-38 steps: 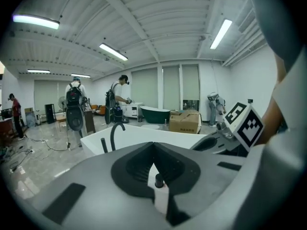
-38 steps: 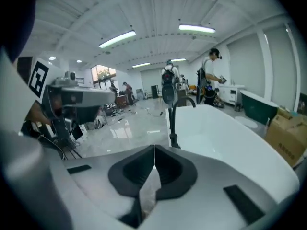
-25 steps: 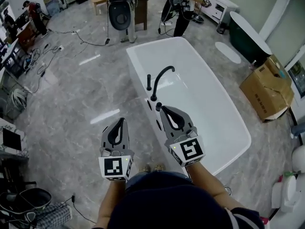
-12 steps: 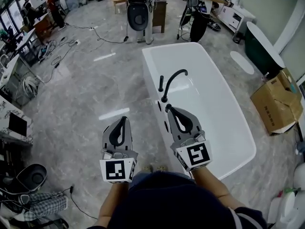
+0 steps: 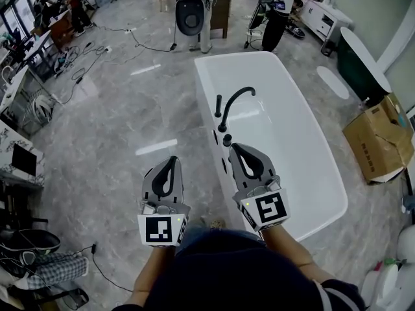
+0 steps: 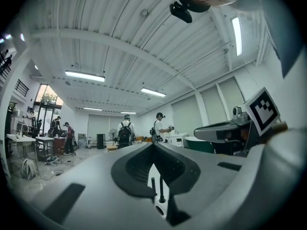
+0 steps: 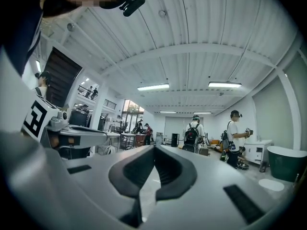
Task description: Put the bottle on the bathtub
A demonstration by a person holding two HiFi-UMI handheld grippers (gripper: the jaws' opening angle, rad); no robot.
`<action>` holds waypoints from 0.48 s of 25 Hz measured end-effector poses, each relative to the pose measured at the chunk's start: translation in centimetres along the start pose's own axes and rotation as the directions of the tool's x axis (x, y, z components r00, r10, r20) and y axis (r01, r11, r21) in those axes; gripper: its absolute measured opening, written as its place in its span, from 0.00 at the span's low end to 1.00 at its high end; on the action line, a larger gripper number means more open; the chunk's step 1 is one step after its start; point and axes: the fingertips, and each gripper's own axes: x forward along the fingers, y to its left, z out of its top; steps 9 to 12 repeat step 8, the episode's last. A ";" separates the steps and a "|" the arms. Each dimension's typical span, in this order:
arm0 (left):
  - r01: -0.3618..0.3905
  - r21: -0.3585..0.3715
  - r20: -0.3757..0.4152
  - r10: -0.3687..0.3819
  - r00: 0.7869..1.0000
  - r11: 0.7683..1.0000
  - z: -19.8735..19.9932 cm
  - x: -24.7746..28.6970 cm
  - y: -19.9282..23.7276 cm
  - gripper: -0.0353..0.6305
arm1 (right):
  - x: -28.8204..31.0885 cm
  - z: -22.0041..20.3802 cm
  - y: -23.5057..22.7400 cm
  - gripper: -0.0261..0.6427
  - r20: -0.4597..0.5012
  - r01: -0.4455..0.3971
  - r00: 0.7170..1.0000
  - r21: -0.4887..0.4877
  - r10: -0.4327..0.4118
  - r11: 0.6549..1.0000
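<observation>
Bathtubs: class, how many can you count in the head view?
2. A white bathtub in the middle of the floor; a dark bathtub near the right edge. More may be hidden out of view.

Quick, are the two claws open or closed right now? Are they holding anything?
The grey left claw: closed, holding nothing.
The grey right claw: closed, holding nothing.

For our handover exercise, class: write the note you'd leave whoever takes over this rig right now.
Left gripper: shut, empty, over the floor beside the bathtub.
Right gripper: shut, empty, at the bathtub's near rim, just short of the black faucet.
Bottle: not visible in any view.
Done: nothing shown yet.
Left to do: find the bottle, grip it, set it on the bathtub.
</observation>
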 end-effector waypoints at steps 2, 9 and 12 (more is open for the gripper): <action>-0.001 0.002 -0.002 0.001 1.000 1.000 0.1 -0.1 -0.1 0.09 | -0.1 0.0 0.0 0.08 -0.004 -0.003 1.000 0.006 0.003 1.000; 0.004 0.015 0.007 -0.004 1.000 1.000 0.0 0.0 -0.2 0.09 | 0.5 0.0 -0.4 0.08 0.032 -0.011 0.999 -0.009 0.011 1.000; 0.004 0.015 0.007 -0.004 1.000 1.000 0.0 0.0 -0.2 0.09 | 0.5 0.0 -0.4 0.08 0.032 -0.011 0.999 -0.009 0.011 1.000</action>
